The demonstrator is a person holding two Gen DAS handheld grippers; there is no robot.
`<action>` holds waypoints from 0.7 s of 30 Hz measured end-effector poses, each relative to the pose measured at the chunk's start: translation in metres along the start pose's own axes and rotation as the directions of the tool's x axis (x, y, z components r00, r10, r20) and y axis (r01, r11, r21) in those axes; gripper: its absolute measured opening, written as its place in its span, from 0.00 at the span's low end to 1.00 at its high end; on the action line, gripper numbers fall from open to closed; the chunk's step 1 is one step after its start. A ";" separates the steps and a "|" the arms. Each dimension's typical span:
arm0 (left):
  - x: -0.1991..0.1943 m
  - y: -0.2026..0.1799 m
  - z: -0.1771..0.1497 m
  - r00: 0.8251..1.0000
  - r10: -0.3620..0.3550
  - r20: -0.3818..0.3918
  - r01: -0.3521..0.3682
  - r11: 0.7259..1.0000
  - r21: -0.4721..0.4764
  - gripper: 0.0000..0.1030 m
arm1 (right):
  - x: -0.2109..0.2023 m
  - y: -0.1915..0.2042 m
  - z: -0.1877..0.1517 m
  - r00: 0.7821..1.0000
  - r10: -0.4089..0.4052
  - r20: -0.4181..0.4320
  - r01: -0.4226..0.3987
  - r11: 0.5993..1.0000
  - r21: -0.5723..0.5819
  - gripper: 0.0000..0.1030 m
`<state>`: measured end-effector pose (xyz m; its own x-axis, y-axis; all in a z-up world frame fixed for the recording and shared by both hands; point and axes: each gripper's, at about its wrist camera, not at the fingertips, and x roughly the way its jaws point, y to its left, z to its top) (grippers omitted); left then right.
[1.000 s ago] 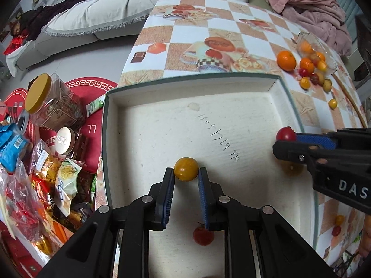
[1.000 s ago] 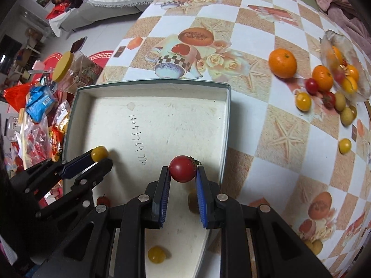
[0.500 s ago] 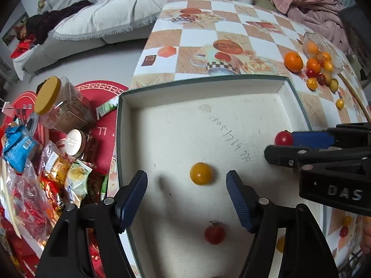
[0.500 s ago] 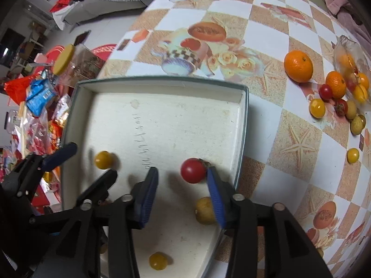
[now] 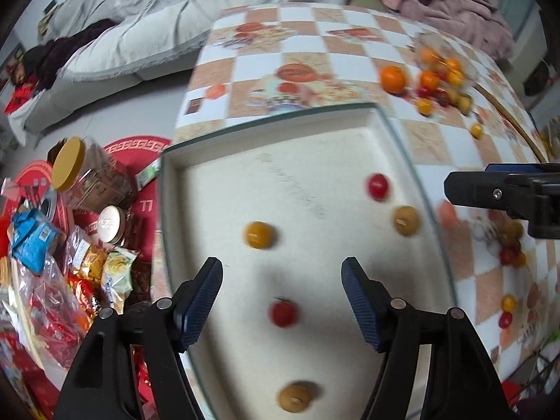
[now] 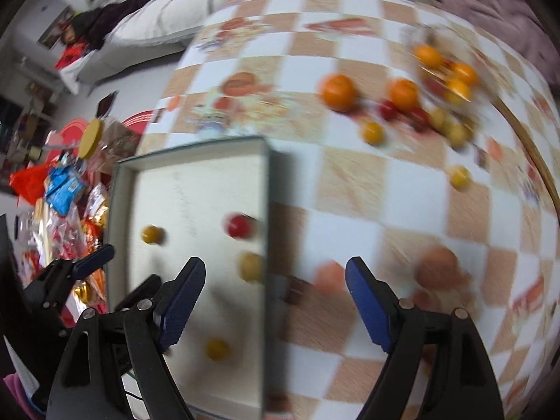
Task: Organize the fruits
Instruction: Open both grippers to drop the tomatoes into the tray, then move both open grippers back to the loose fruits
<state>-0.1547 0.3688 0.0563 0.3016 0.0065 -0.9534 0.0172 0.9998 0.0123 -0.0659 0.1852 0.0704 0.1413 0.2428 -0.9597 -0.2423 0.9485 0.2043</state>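
Observation:
A shallow white box (image 5: 273, 129) (image 6: 196, 154) lies on the checkered table. In it lie a yellow tomato (image 5: 259, 234) (image 6: 152, 234), a red tomato (image 5: 378, 186) (image 6: 238, 226), another red tomato (image 5: 283, 312) and two dull yellow fruits (image 5: 406, 220) (image 5: 296, 397). My left gripper (image 5: 281, 301) is open and empty above the box, behind the yellow tomato. My right gripper (image 6: 275, 306) is open and empty over the box's right wall; it also shows in the left wrist view (image 5: 504, 192). A heap of oranges and small tomatoes (image 6: 420, 98) lies at the far right of the table.
Snack packets and jars (image 5: 70, 231) crowd the floor left of the table. A sofa (image 5: 157, 35) and a pink blanket (image 5: 437, 3) lie beyond the table. A lone yellow tomato (image 6: 459, 177) sits on the cloth. The right wrist view is blurred.
Both grippers opened and dropped their tomatoes into the box, then drew back. The right gripper has swung right, past the box's right wall.

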 end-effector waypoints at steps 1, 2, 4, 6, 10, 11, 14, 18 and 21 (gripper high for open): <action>-0.002 -0.007 0.000 1.000 -0.007 0.001 0.007 1.000 0.014 0.69 | -0.004 -0.013 -0.008 1.000 -0.012 -0.002 0.012 1.000 0.023 0.82; -0.005 -0.015 -0.001 1.000 -0.017 0.004 0.017 0.999 0.033 0.69 | -0.008 -0.023 -0.015 1.000 -0.022 -0.005 0.022 0.999 0.040 0.82; -0.011 -0.033 -0.001 0.999 -0.037 0.009 0.036 0.997 0.071 0.69 | -0.015 -0.047 -0.032 0.999 -0.047 -0.012 0.048 0.996 0.080 0.82; -0.015 -0.051 -0.001 0.998 -0.061 0.010 0.060 0.993 0.105 0.69 | -0.020 -0.070 -0.050 0.997 -0.073 -0.024 0.075 0.990 0.120 0.82; -0.019 -0.090 -0.002 0.993 -0.118 -0.003 0.117 0.977 0.178 0.69 | -0.027 -0.114 -0.090 0.990 -0.128 -0.065 0.139 0.970 0.200 0.82; -0.018 -0.099 -0.002 0.992 -0.128 -0.009 0.128 0.973 0.194 0.69 | -0.027 -0.124 -0.099 0.988 -0.135 -0.079 0.149 0.964 0.220 0.82; -0.018 -0.121 -0.004 0.987 -0.157 -0.025 0.159 0.960 0.232 0.69 | -0.025 -0.145 -0.120 0.983 -0.150 -0.108 0.173 0.949 0.263 0.82; -0.014 -0.149 -0.006 0.982 -0.179 -0.055 0.187 0.942 0.279 0.69 | -0.021 -0.159 -0.134 0.980 -0.157 -0.122 0.186 0.941 0.284 0.82; -0.011 -0.159 -0.006 0.980 -0.186 -0.069 0.198 0.939 0.281 0.69 | -0.018 -0.163 -0.135 0.979 -0.166 -0.115 0.192 0.942 0.275 0.82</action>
<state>-0.1662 0.2101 0.0632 0.2263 -0.1779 -0.9577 0.3437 0.9345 -0.0924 -0.1587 -0.0013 0.0278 0.0680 0.0571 -0.9961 0.0625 0.9962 0.0614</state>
